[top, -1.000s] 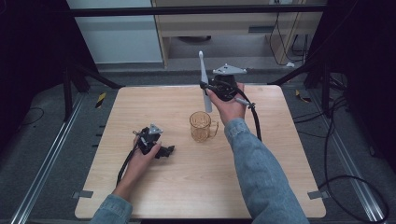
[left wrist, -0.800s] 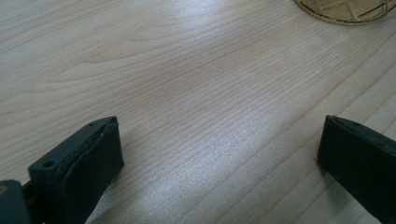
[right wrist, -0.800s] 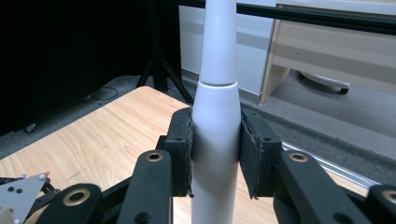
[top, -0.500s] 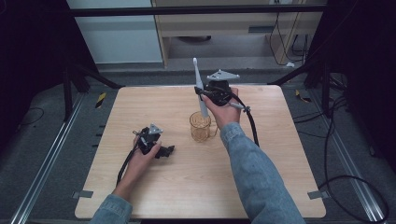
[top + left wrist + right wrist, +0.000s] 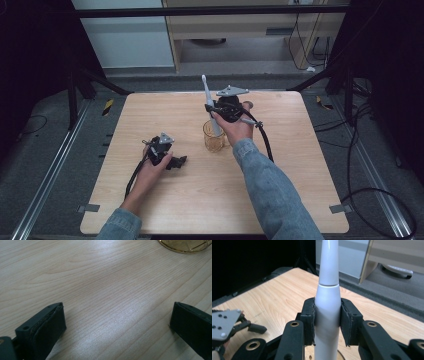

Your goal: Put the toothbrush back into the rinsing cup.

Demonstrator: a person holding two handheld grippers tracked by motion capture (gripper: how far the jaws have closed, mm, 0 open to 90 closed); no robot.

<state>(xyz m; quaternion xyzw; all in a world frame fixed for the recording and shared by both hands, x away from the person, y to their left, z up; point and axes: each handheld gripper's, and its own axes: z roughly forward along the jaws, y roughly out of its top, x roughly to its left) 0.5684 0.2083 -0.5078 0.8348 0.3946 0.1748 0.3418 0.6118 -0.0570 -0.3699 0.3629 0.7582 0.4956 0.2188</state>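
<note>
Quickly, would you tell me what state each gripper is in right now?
Left gripper: open, nothing between its jaws, low over the table.
Right gripper: closed on the white electric toothbrush, held upright above the amber glass cup.

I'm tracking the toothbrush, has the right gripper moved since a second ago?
Yes. The right gripper, shut on the toothbrush, has come down and leftward over the amber cup.
</note>
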